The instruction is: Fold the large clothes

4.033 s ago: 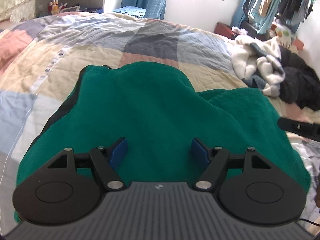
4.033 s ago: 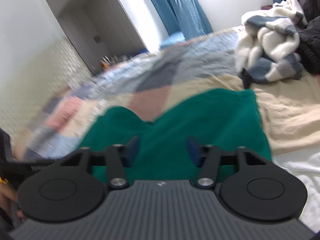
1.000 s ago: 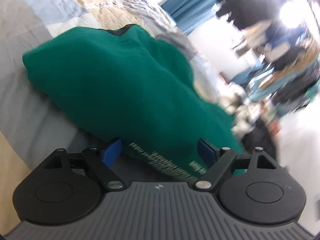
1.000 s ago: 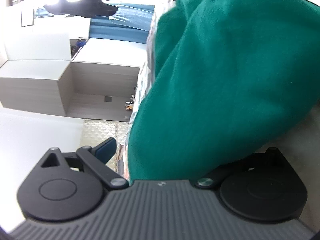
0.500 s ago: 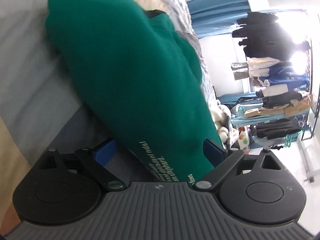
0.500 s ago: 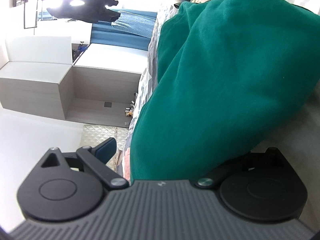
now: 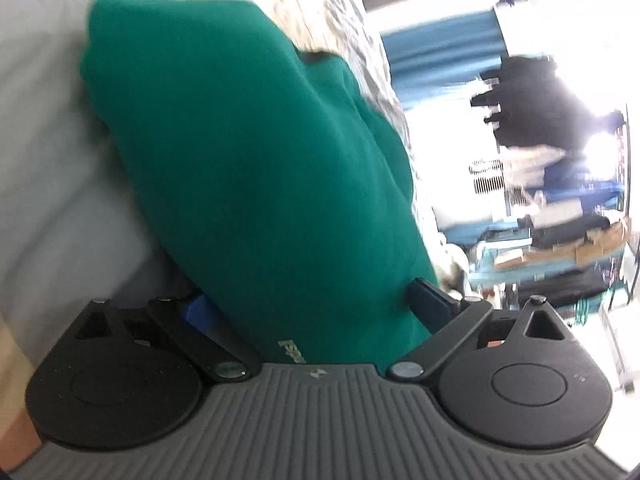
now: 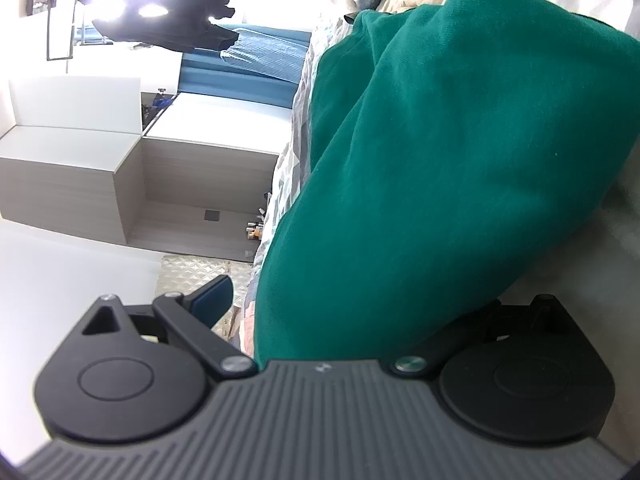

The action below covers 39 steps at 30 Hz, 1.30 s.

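Only the left view shows print on the green garment [image 7: 256, 184]; both grippers' jaws straddle it, wide.

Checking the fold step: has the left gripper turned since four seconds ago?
Yes. The left gripper has rolled sideways: the blue curtain that hung upright behind the bed now runs across its view, with the green sweater between its jaws.

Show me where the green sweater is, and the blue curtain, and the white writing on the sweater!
green sweater [image 7: 256, 168]: left wrist view, middle of its folded top surface.
blue curtain [image 7: 436, 56]: left wrist view, middle of the hanging cloth.
white writing [image 7: 292, 350]: left wrist view, printed letters at the sweater's near edge.
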### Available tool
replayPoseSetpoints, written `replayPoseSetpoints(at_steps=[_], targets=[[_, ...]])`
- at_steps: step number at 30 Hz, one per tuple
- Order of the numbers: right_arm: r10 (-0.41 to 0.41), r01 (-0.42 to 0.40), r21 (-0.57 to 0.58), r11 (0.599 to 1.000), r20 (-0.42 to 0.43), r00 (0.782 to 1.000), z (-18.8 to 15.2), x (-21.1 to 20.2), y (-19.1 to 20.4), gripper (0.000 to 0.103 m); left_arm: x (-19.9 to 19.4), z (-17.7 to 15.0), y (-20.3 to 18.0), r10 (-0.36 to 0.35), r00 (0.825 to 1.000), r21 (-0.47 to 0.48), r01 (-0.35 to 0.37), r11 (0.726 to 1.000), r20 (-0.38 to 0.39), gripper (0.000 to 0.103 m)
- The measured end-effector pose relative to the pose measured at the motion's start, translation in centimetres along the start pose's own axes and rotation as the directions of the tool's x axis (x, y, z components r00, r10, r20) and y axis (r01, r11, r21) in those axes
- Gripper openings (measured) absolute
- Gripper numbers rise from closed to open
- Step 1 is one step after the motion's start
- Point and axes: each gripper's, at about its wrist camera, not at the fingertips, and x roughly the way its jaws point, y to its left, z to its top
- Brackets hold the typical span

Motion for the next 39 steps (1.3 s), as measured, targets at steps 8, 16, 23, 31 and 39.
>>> replayPoseSetpoints(at_steps=[8, 16, 23, 31, 39], targets=[[-0.027, 0.027, 0.005, 1.000, 0.016, 1.000, 0.2, -0.1, -0.2, 0.102, 0.2, 2.6, 0.5, 0.043, 0.998, -0.080, -0.040, 0.996, 0.036, 0.100], [-0.035, 0.035, 0.006, 0.999, -0.020, 0.999, 0.6, 0.8, -0.5, 0.102, 3.8, 4.9, 1.4, -0.007, 0.999, -0.197, -0.001, 0.980, -0.040, 0.103], [-0.054, 0.053, -0.023, 0.998, -0.053, 0.997, 1.2, 2.2, -1.0, 0.095, 5.7, 6.0, 0.1, 0.039, 0.998, -0.140, -0.046, 0.989, -0.054, 0.102], [-0.085, 0.080, -0.095, 0.992, -0.049, 0.995, 1.3, 1.7, 0.4, 0.059, 4.0, 5.5, -0.3, 0.062, 0.998, -0.068, -0.063, 0.996, -0.026, 0.051], [-0.078, 0.075, -0.160, 0.984, -0.016, 0.997, 1.0, 0.5, 2.1, 0.044, 0.8, 4.4, -2.3, 0.025, 0.999, 0.122, -0.030, 0.992, 0.045, 0.028]])
